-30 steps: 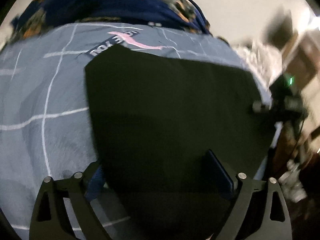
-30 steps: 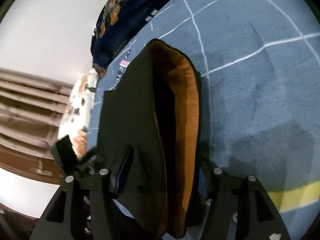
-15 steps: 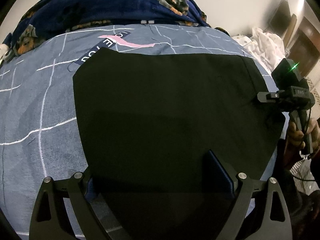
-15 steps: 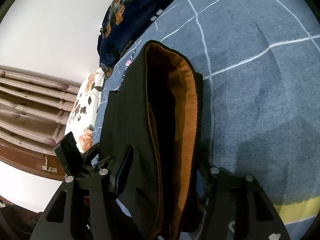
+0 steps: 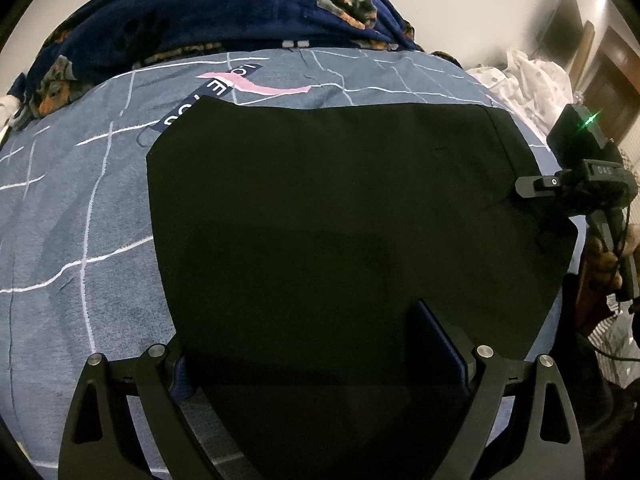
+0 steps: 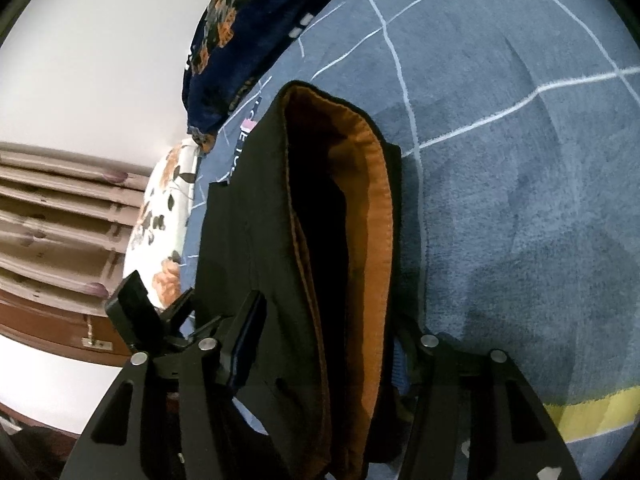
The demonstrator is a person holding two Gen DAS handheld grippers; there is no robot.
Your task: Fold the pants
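Black pants (image 5: 340,216) lie spread flat across a blue bedsheet (image 5: 76,208) crossed with white lines, a broad dark panel reaching from the near edge up toward a navy blanket (image 5: 224,12) printed with dogs at the head of the bed. The left gripper (image 5: 320,364) stands with its jaws wide, one blue-padded finger on each side of the near hem; the right finger (image 5: 440,344) rests on top of the cloth, while the left one sits at the fabric's edge, and whether it pinches the cloth cannot be told. At the far right of that view the right gripper (image 5: 536,184) meets the waist end of the garment, a hand (image 5: 608,256) around its handle.

From the right wrist camera, the right gripper (image 6: 324,344) straddles the open waistband (image 6: 372,216), its orange lining showing, with the jaws set wide around the bunched cloth. The left gripper (image 6: 136,312) appears at the lower left of this view, beside a floral pillow (image 6: 168,220).

Compared with a second ago, the left view has sharpened from motion blur and the pants lie flatter and wider on the sheet; the orange-lined opening in the right view has barely shifted, and both grippers keep their places at the cloth.
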